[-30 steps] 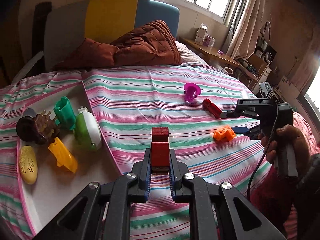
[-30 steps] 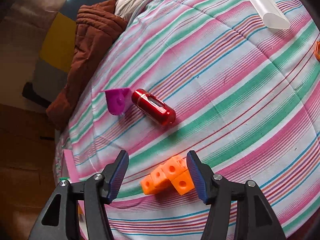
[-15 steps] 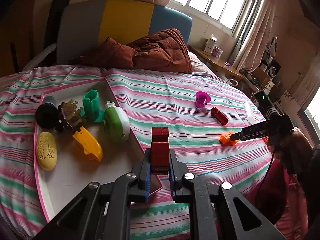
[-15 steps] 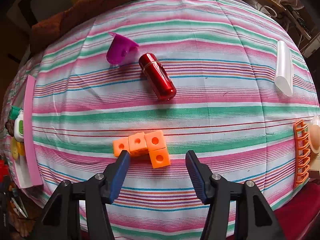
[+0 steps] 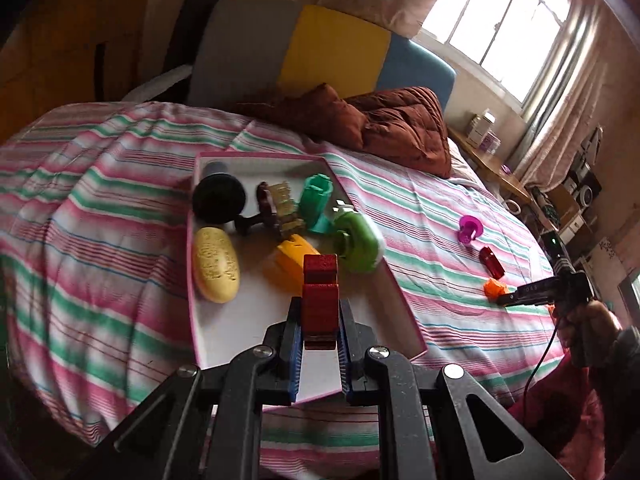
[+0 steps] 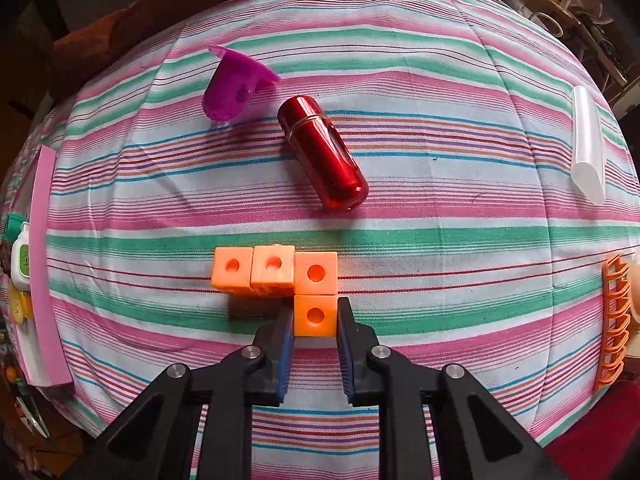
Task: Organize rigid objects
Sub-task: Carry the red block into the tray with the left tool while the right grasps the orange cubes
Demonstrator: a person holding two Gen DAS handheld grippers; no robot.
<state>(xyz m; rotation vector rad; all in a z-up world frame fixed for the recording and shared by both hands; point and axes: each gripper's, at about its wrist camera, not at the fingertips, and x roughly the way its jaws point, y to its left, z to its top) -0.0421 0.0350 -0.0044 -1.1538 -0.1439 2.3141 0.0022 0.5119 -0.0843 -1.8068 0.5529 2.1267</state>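
Observation:
My left gripper (image 5: pixel 319 322) is shut on a dark red block piece (image 5: pixel 320 300) and holds it above the white pink-rimmed tray (image 5: pixel 248 316). The tray holds a yellow oval (image 5: pixel 216 264), a yellow clip (image 5: pixel 290 266), a green-and-white dispenser (image 5: pixel 358 242), a teal piece (image 5: pixel 316 200) and a black cylinder (image 5: pixel 218 200). My right gripper (image 6: pixel 315 320) is shut on the orange cube piece (image 6: pixel 280 276), clamping its nearest cube on the striped bed. The right gripper also shows in the left wrist view (image 5: pixel 520 292).
A red capsule (image 6: pixel 324 156) and a purple cap (image 6: pixel 232 84) lie beyond the orange cubes. A clear white tube (image 6: pixel 588 144) lies far right, an orange comb (image 6: pixel 614 320) at the right edge. A brown quilt (image 5: pixel 384 124) lies at the bed's head.
My left gripper carried the red block from over the bed to over the tray. My right gripper moved onto the orange cubes and closed on the nearest cube.

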